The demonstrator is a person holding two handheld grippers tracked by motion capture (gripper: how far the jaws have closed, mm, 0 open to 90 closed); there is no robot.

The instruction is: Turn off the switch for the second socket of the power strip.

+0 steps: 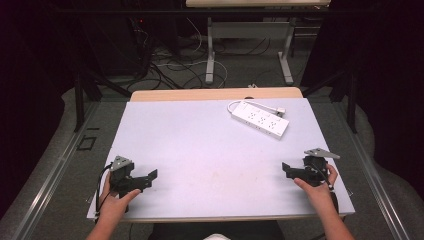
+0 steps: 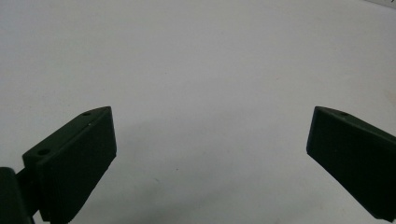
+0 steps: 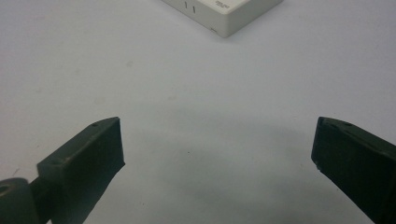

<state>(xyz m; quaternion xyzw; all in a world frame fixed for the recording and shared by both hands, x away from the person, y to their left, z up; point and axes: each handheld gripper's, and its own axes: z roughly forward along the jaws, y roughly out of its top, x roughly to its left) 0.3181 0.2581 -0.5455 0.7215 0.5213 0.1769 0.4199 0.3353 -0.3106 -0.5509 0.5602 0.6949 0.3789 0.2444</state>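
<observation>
Both tongs, left (image 1: 150,178) and right (image 1: 286,169), gape wide, empty; white power strip (image 1: 259,118) lies flat, cord coiled.

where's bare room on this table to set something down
The broad middle between the left gripper and right gripper is bare, as is the far left corner. Only the far right is taken, by the power strip and its cord.

Soft overhead light; dim surroundings, perhaps slightly blurred
</observation>
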